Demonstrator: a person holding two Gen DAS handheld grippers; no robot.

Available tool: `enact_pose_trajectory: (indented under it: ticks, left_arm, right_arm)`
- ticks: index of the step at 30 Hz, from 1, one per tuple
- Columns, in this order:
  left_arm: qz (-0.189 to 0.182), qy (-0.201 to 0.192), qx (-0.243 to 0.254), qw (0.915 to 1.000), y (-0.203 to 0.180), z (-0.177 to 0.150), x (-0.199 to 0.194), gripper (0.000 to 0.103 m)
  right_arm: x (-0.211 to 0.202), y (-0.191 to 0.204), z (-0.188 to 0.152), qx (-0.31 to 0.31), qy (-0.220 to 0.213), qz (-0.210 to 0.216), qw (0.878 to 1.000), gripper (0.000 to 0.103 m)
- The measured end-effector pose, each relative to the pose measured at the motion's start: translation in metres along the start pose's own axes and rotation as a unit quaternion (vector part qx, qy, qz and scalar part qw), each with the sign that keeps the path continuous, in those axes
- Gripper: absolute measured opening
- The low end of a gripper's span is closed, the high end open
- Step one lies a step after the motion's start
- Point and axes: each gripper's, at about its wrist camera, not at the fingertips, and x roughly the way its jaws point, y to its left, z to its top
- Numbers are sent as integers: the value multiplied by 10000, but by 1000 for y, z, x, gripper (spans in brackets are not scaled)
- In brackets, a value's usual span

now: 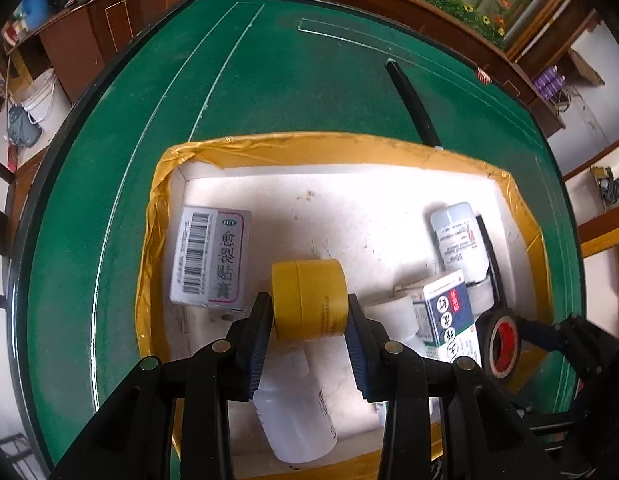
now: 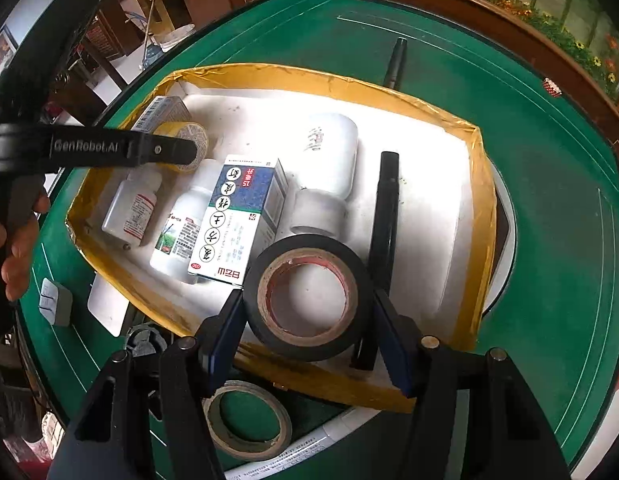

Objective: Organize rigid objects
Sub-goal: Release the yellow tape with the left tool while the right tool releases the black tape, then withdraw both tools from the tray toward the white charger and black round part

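Hanging over the tray (image 2: 475, 216), left gripper (image 1: 309, 322) has its jaws clamped on a yellow jar (image 1: 309, 300), right gripper (image 2: 309, 332) clamped on a black tape roll (image 2: 307, 298) above the tray's near edge.

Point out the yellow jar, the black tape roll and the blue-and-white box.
yellow jar (image 1: 309, 300), left wrist view, on its side wall between the pads.
black tape roll (image 2: 309, 344), right wrist view, on its black outer band.
blue-and-white box (image 2: 237, 216), right wrist view, on its printed top face.
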Motion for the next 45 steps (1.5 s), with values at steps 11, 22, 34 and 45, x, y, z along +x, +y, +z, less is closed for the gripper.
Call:
enact_pose_trajectory:
  ticks: [11, 22, 34, 45]
  left_arm:
    - [165, -242, -183, 9994, 0, -15, -23, 68]
    - [429, -576, -219, 9972, -20, -55, -71, 76]
    - [631, -689, -501, 9944, -36, -104, -99, 83]
    - [529, -482, -1331, 9885, -29, -177, -102, 92]
  right_arm:
    - [-21, -11, -8, 251, -142, 110, 9995, 72]
    - [-64, -25, -40, 454, -444, 267, 9976, 89]
    - [-63, -21, -77, 221, -231, 461, 9984, 89]
    - [-52, -8, -96, -160, -106, 683, 9975, 93]
